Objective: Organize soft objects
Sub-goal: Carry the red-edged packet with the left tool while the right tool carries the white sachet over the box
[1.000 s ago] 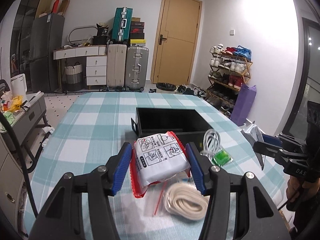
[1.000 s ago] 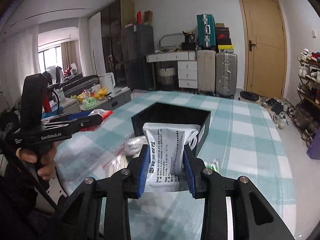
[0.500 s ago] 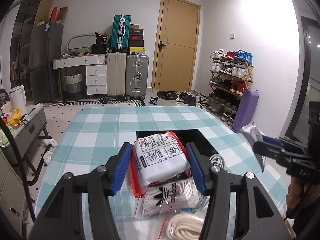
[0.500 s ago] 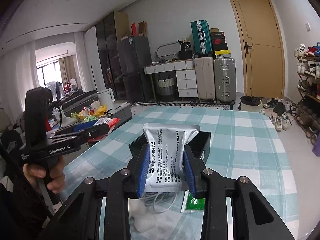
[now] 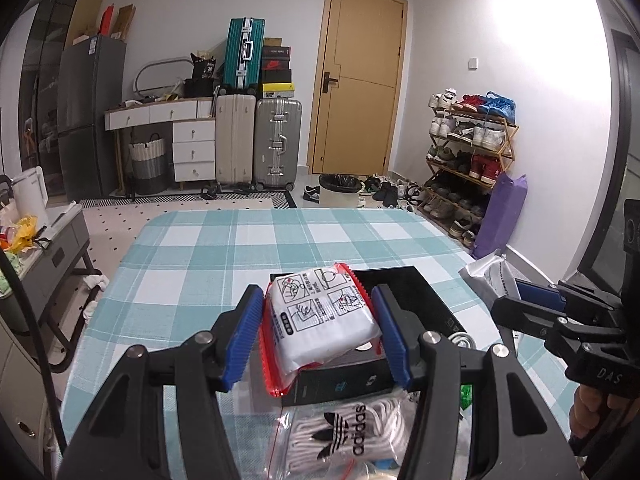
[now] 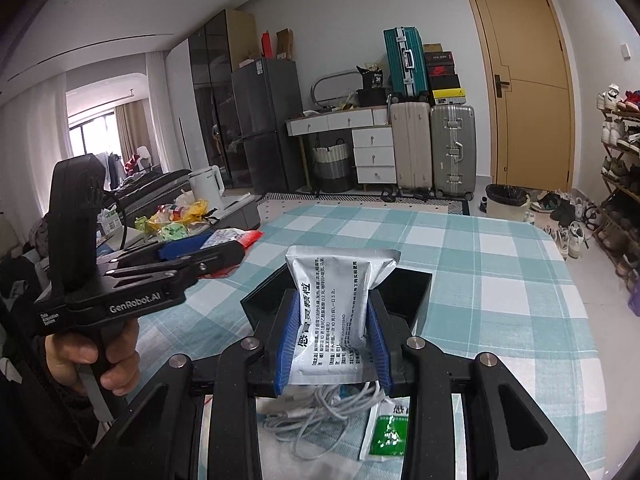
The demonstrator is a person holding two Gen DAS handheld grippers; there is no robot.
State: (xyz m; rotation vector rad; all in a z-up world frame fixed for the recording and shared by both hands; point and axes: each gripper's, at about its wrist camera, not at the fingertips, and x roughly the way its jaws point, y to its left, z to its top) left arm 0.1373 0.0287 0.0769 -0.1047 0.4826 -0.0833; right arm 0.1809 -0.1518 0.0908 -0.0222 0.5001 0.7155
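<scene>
Checked table (image 5: 240, 248): both hand-held grippers clamp packets over black box (image 6: 404, 292).

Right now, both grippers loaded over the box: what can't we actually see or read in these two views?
- Black box interior: silver sachet blocks it in the right wrist view, red-edged white pack in the left wrist view.
- Small print on the silver sachet: too small to read, right wrist view.
- White cable: partly under the right gripper.
- Adidas bag: cut off by the bottom edge and left gripper.
</scene>
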